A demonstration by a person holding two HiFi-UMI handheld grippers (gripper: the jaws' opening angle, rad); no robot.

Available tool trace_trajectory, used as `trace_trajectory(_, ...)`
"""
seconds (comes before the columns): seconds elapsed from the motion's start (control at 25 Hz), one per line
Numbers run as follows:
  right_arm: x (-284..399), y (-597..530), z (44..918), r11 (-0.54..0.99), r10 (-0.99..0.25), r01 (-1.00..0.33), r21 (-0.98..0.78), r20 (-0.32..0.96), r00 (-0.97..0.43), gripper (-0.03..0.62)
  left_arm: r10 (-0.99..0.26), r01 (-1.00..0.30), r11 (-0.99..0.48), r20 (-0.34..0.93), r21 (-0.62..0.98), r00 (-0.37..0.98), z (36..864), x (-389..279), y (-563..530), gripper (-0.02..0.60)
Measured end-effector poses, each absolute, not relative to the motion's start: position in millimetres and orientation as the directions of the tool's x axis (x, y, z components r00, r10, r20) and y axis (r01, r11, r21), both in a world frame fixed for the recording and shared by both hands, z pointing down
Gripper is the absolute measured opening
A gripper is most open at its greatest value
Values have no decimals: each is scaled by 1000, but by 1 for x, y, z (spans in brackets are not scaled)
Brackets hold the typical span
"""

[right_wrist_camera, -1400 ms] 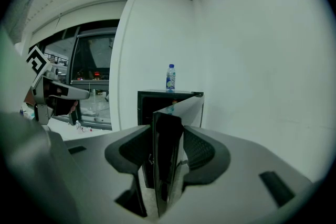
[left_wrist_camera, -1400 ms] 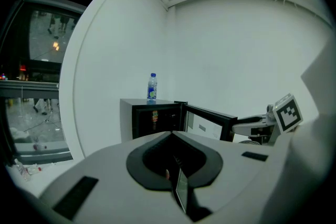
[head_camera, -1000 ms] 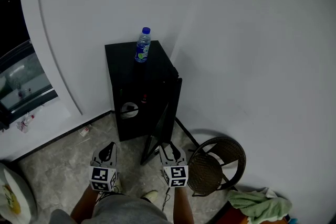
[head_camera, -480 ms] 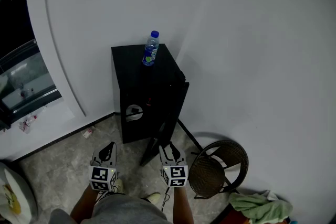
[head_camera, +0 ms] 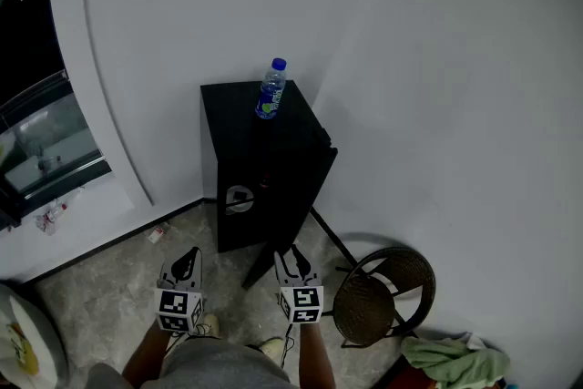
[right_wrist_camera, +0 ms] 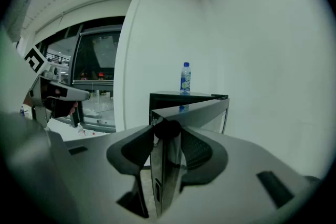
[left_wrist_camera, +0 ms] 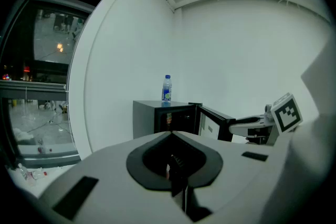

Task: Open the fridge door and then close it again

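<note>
The right hand-held gripper (head_camera: 291, 254), jaws just tightening on the fridge door (right_wrist_camera: 202, 115) edge, has pulled it wider; shutting it remains. The left hand-held gripper (head_camera: 189, 257) is pinched together, empty.

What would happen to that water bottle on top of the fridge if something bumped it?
The bottle is tall and narrow and stands upright, so a bump would probably tip it. Being round, it would likely roll off the fridge top. It looks like plastic, so it probably wouldn't break.
</note>
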State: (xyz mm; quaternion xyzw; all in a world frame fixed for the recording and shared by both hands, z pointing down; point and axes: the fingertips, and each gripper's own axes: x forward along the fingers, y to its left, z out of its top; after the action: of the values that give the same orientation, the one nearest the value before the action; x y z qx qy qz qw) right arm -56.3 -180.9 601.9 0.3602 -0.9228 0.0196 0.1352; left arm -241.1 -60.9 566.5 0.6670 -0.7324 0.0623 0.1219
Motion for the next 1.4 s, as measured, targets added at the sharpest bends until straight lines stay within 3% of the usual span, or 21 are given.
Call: trace_trajectory(1.4,-158,-204,604,731,-667,-680,51,262,-697,161,-959,-988,136,260,79,-111,574,-334,-69,5)
